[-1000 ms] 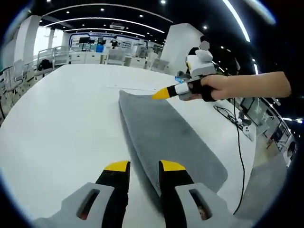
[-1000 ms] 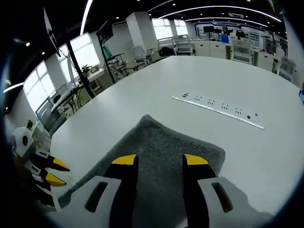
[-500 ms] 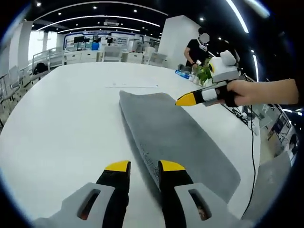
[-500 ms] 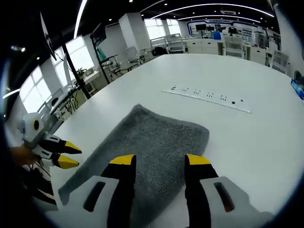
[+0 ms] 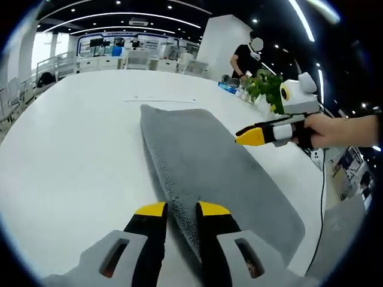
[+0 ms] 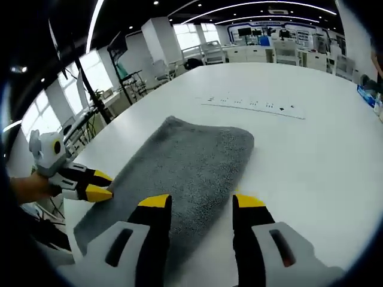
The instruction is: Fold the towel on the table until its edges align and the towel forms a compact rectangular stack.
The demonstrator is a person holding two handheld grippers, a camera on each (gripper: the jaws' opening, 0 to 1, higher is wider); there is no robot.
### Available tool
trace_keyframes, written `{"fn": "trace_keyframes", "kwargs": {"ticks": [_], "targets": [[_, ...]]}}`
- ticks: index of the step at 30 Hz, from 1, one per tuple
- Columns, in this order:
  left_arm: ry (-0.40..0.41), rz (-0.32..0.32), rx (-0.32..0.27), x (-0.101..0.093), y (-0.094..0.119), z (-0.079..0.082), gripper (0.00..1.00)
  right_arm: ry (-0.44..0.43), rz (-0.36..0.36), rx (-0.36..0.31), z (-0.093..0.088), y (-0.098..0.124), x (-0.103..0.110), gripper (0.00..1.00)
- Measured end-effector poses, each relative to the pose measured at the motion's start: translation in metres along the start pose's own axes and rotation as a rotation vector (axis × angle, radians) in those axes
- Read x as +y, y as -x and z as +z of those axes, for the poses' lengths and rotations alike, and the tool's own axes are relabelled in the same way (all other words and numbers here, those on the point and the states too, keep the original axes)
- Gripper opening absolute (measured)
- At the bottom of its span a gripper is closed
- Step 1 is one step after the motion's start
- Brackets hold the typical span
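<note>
- Left gripper view: my left gripper (image 5: 175, 208) hangs low at the near end of the towel (image 5: 206, 160), its yellow-tipped jaws a narrow gap apart and straddling the towel's near left edge. I see no cloth pinched between them, so I count it as empty.
- The towel lies flat on the white table (image 5: 72, 143) as a long grey strip running from near to far, already folded lengthwise by the look of its thick left edge.
- The right gripper (image 5: 250, 136) comes in from the right, held by a hand (image 5: 326, 131), and floats over the towel's right edge. A second ago it sat at the far corner; it has since drawn back toward the near end and out to the right. From here I cannot tell how far its jaws are parted.
- Right gripper view: my right gripper (image 6: 199, 201) shows jaws well apart with nothing in them, the towel (image 6: 179, 164) running between them. The towel sits further from the lens than a second ago, so I have pulled away.
- The left gripper (image 6: 99, 185) sits at the towel's left edge, tips close together.
- A power strip (image 6: 251, 106) lies on the table (image 6: 311, 149) beyond the towel.
- I judge one fold is released and the next, end-to-end, not yet begun.
</note>
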State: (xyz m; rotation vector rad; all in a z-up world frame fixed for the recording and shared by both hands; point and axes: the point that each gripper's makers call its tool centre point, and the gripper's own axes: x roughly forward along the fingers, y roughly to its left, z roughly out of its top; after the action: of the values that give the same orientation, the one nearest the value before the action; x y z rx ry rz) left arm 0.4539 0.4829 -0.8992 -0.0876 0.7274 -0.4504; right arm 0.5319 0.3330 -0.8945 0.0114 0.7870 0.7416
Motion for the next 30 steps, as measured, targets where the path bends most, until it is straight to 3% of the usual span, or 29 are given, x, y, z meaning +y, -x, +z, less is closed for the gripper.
{"fn": "trace_keyframes", "kwargs": {"ticks": [5, 13, 26, 30], "targets": [[0.005, 0.004, 0.005, 0.001, -0.003, -0.001, 0.18, -0.014, 0.001, 0.008, -0.014, 0.005, 0.002, 0.4], [0.004, 0.0, -0.006, 0.0, -0.003, 0.002, 0.06, -0.027, 0.008, 0.026, -0.032, 0.006, 0.01, 0.39], [-0.035, -0.015, -0.028, -0.006, 0.007, 0.017, 0.04, 0.0, 0.017, 0.016, -0.027, 0.009, 0.017, 0.37], [-0.025, -0.011, -0.026, -0.002, 0.006, 0.015, 0.04, 0.0, 0.018, 0.022, -0.03, 0.008, 0.019, 0.37]]}}
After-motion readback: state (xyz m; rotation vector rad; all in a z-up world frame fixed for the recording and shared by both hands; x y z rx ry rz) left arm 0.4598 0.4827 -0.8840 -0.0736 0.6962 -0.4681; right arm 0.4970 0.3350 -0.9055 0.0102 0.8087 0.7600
